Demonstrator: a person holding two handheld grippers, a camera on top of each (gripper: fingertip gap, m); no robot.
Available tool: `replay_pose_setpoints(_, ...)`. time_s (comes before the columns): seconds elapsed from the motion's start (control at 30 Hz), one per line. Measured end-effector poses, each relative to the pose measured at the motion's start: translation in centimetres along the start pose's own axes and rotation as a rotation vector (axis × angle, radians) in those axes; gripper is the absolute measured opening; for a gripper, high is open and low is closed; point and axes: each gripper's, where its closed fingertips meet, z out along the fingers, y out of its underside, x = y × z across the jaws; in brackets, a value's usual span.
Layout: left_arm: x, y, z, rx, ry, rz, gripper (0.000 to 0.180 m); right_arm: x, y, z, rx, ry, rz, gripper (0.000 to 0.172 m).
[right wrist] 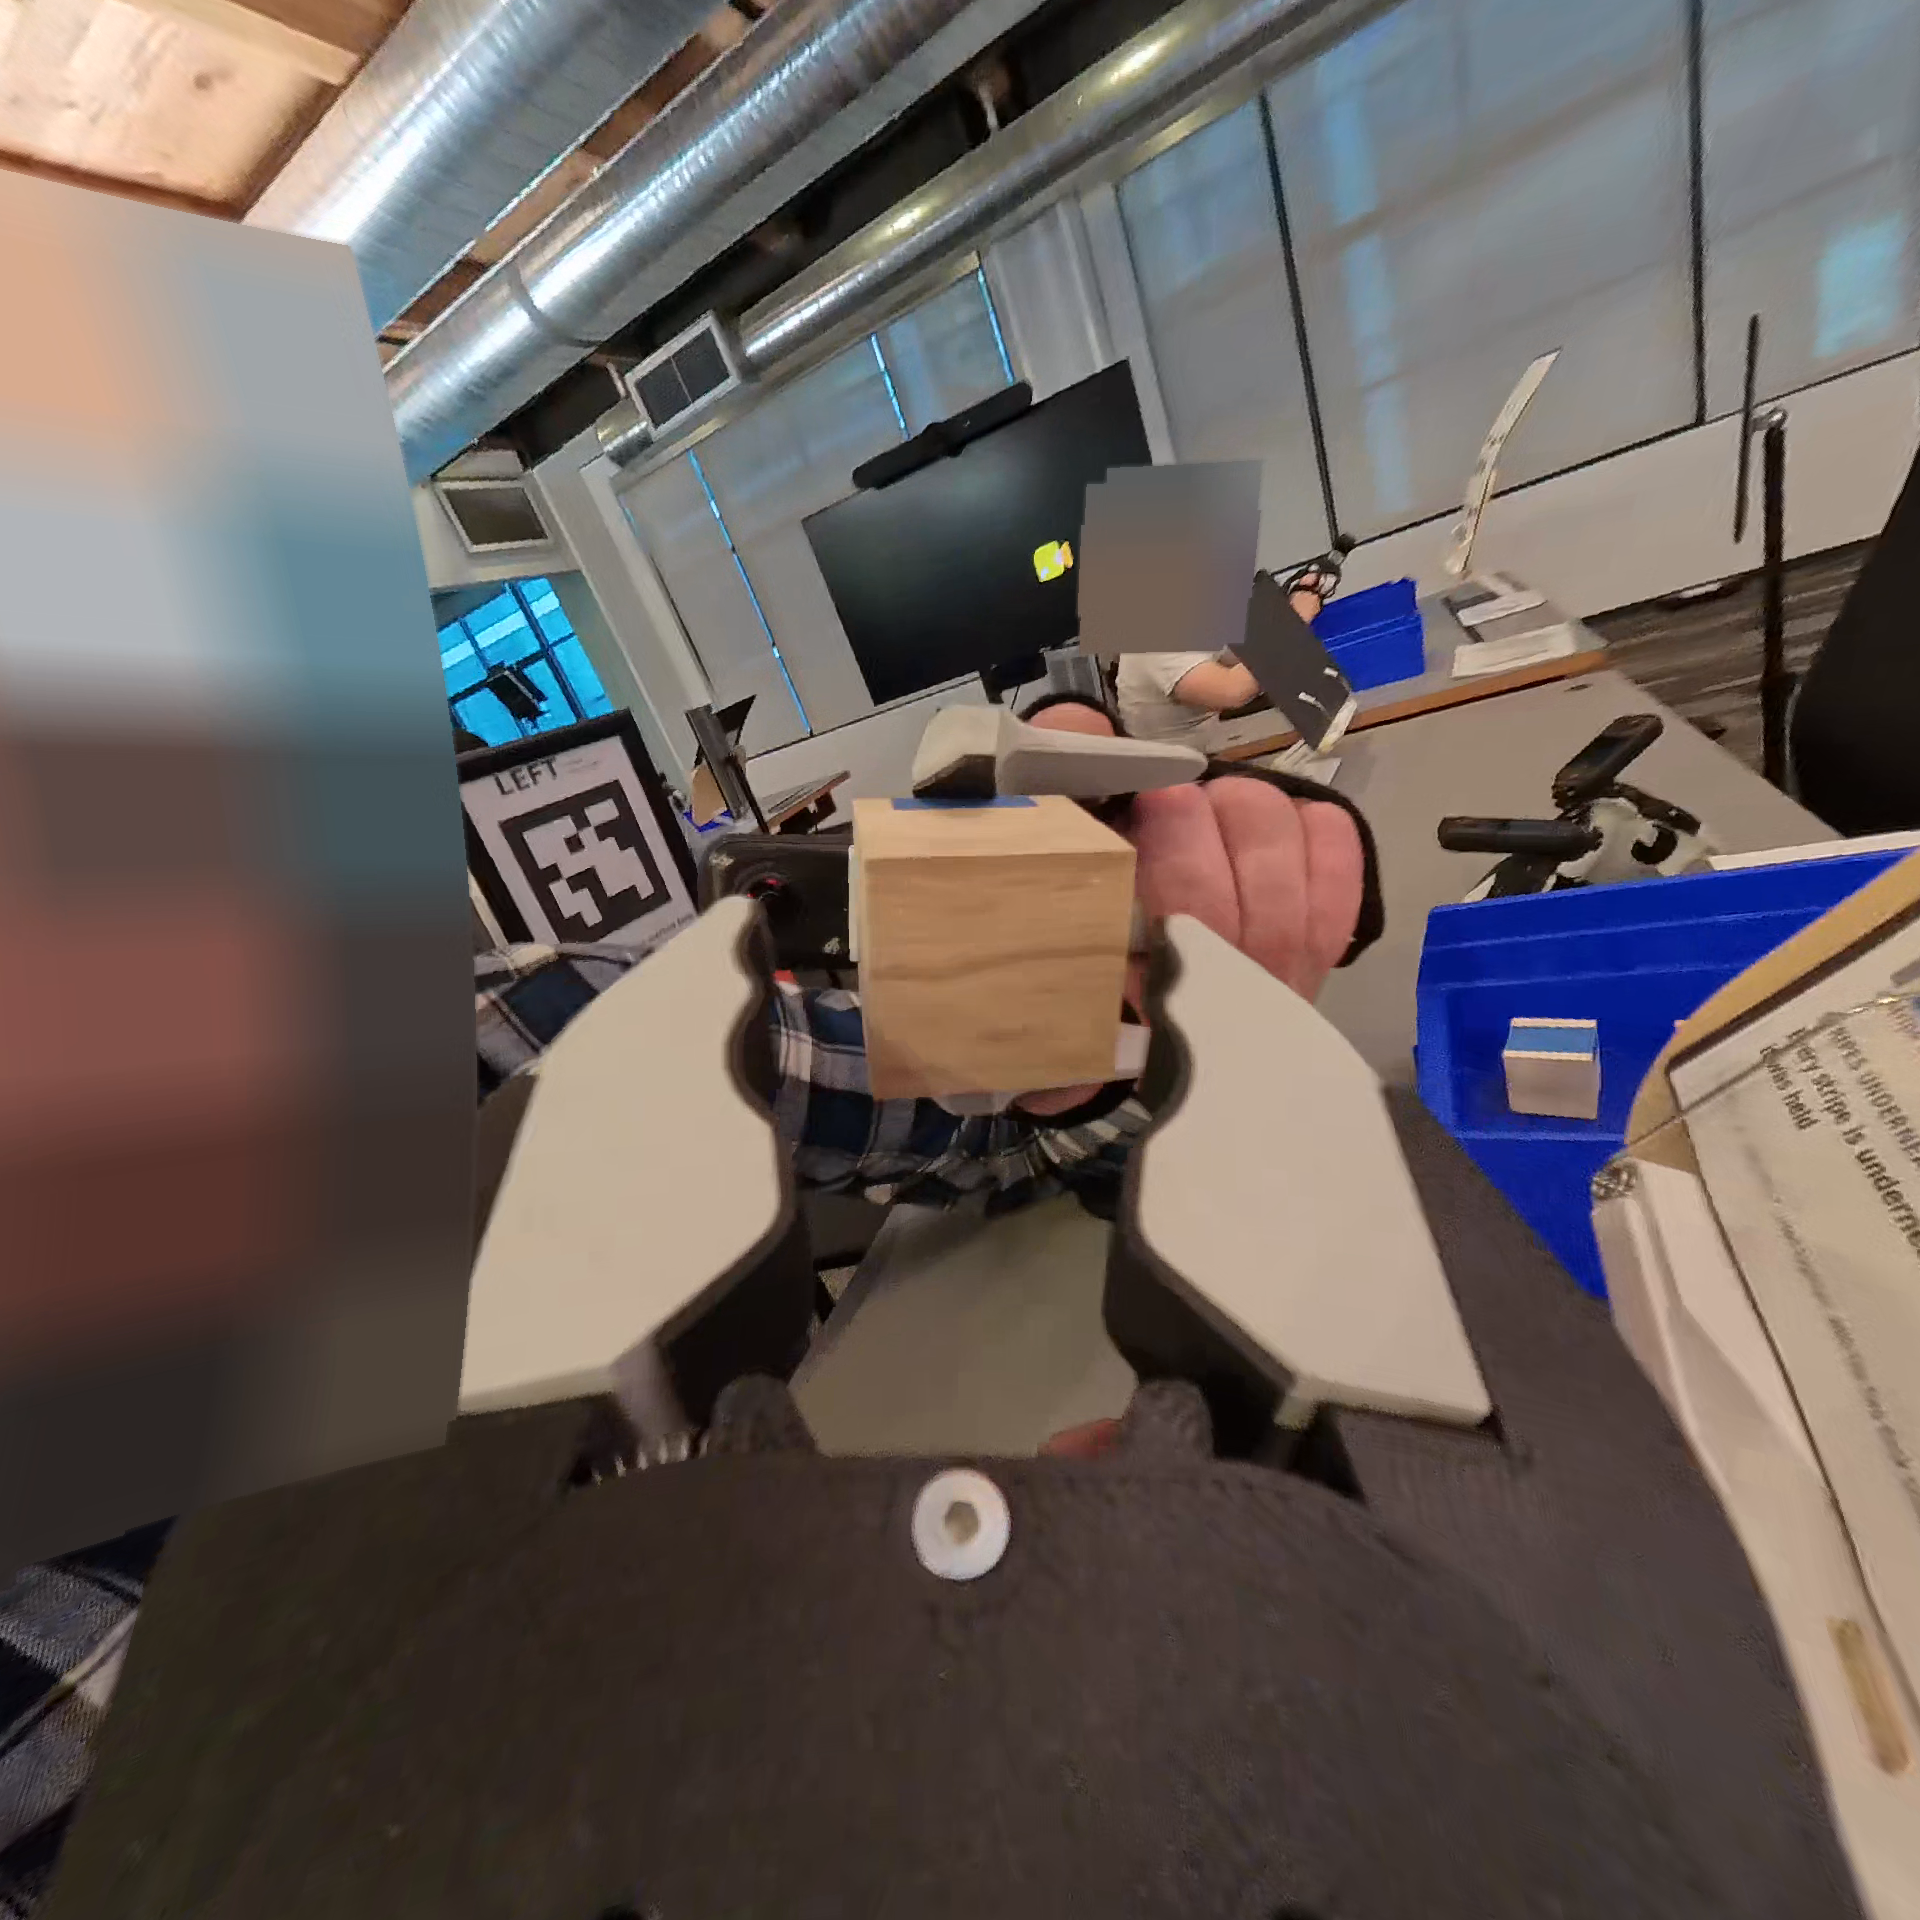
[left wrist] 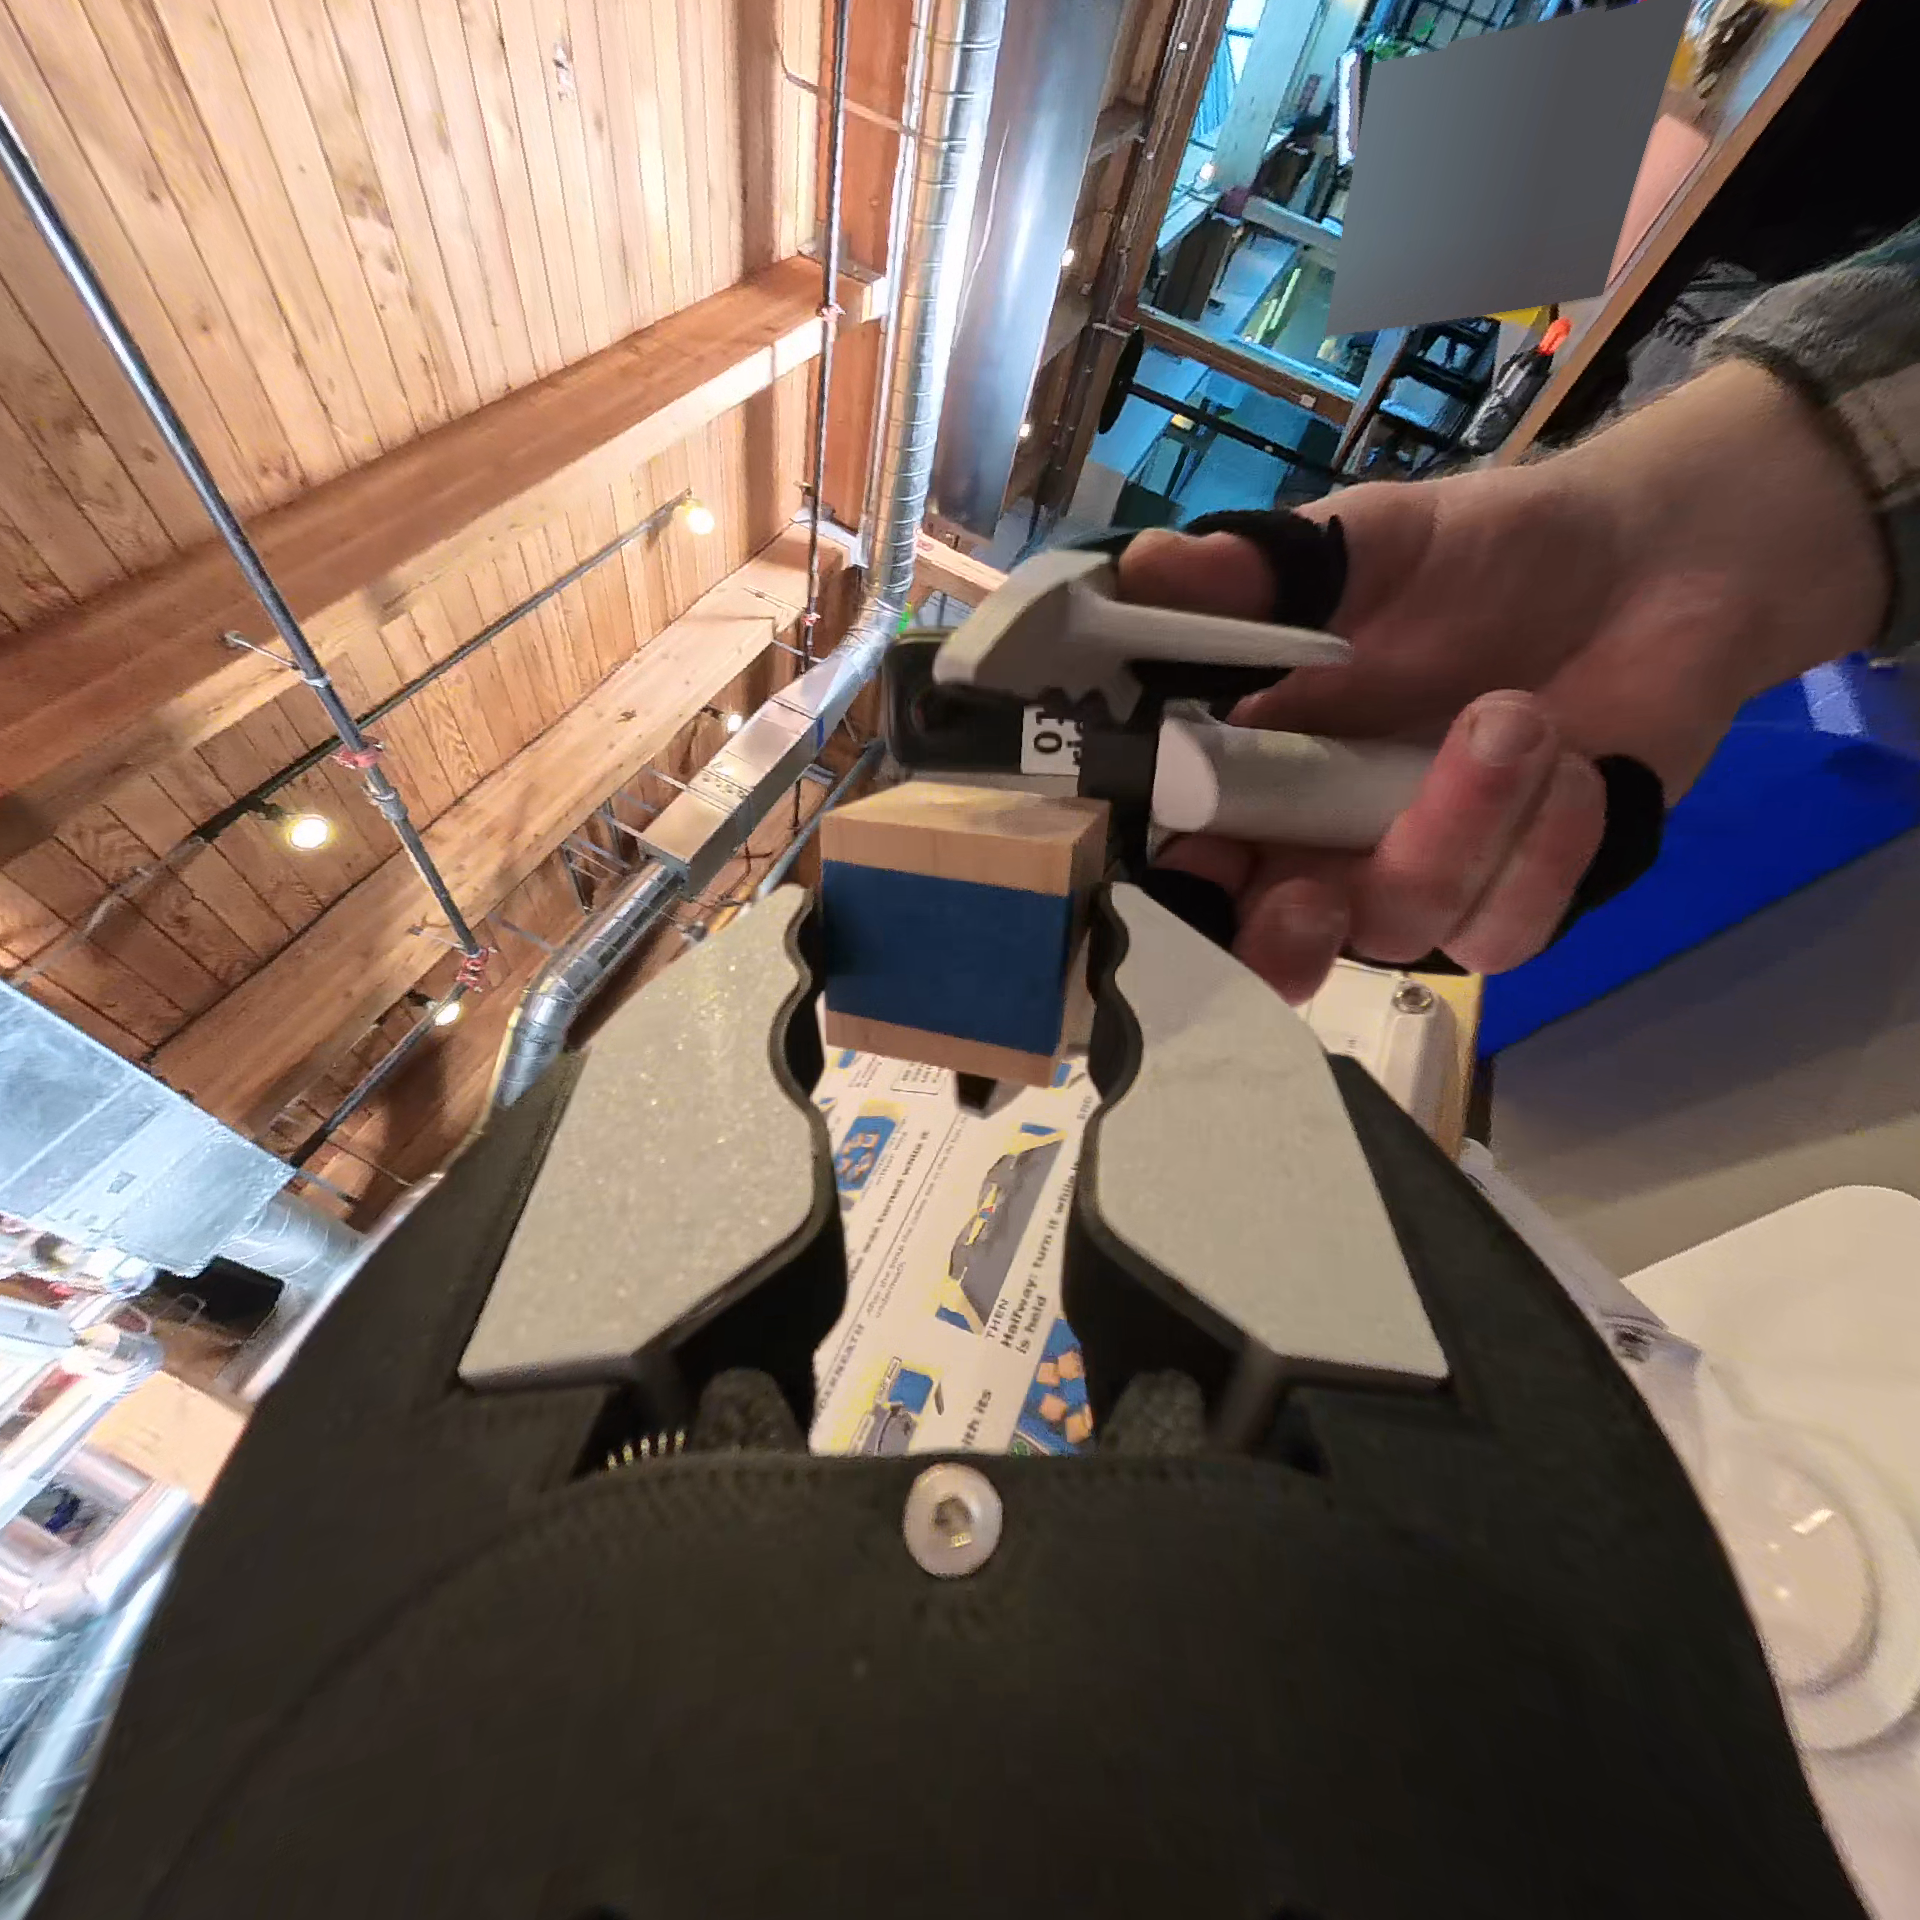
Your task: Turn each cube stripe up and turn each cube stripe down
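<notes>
Cube [left wrist: 951, 951] aloft, clamped in left hand-held gripper [left wrist: 951, 961]; right hand-held gripper [right wrist: 951, 997] open around it

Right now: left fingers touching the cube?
Touching. Right wrist view shows a left finger pressed on the cube top; left wrist view shows it wedged between both.

Wooden cubes with a blue stripe: I count two, one cube [right wrist: 992, 951] up between my fingers, one second cube [right wrist: 1550, 1066] in a bin.
Blue bins: I count two, a near bin [right wrist: 1662, 997] at my right and a far bin [right wrist: 1366, 623] on the back table.
Grippers: two, my left gripper [left wrist: 951, 961] and my right gripper [right wrist: 956, 987].
Hands in view: two, one hand [left wrist: 1507, 748] per gripper, the other hand [right wrist: 1247, 883].
Dark wall screens: one screen [right wrist: 935, 582].
Printed instruction sheets: two, a sheet [left wrist: 966, 1247] and a clipped sheet [right wrist: 1818, 1195].
</notes>
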Motion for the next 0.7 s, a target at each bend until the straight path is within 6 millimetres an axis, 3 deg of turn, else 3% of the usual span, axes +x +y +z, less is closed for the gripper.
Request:
replay_pose_setpoints(0.07, 0.2, -0.1, 0.0, 0.017, 0.001, -0.011, 0.048, 0.3, 0.5, 0.2, -0.012, 0.009, -0.012, 0.047)
replay_pose_setpoints(0.2, 0.0, 0.7, 0.0, -0.003, 0.004, 0.006, 0.046, 1.6, 0.1, -0.8, -0.035, 0.126, -0.039, 0.046)
replay_pose_setpoints(0.3, -1.7, 1.5, -0.5, -0.039, -0.006, -0.017, 0.033, 1.9, -1.8, -4.1, -0.084, 0.297, -0.118, 0.046)
replay_pose_setpoints(0.4, -4.3, 2.7, -1.6, -0.078, -0.03, -0.054, 0.008, 3.6, -3.8, -11.0, -0.197, 0.634, -0.211, 0.047)
replay_pose_setpoints(0.43, -5.1, 3.4, -1.9, -0.108, -0.041, -0.055, 0.0, 4.4, -4.2, -14.0, -0.245, 0.776, -0.231, 0.047)
replay_pose_setpoints(0.53, -7.0, 5.8, -2.7, -0.201, -0.049, -0.066, 0.0, 6.5, -4.5, -24.8, -0.4, 1.254, -0.224, 0.046)
replay_pose_setpoints(0.6, -8.0, 7.4, -3.2, -0.26, -0.054, -0.084, 0.0, 7.0, -2.8, -30.4, -0.515, 1.405, -0.12, 0.047)
replay_pose_setpoints(0.7, -8.7, 9.3, -3.9, -0.326, -0.04, -0.089, 0.0, 7.9, 1.6, -35.6, -0.709, 1.403, 0.038, 0.047)
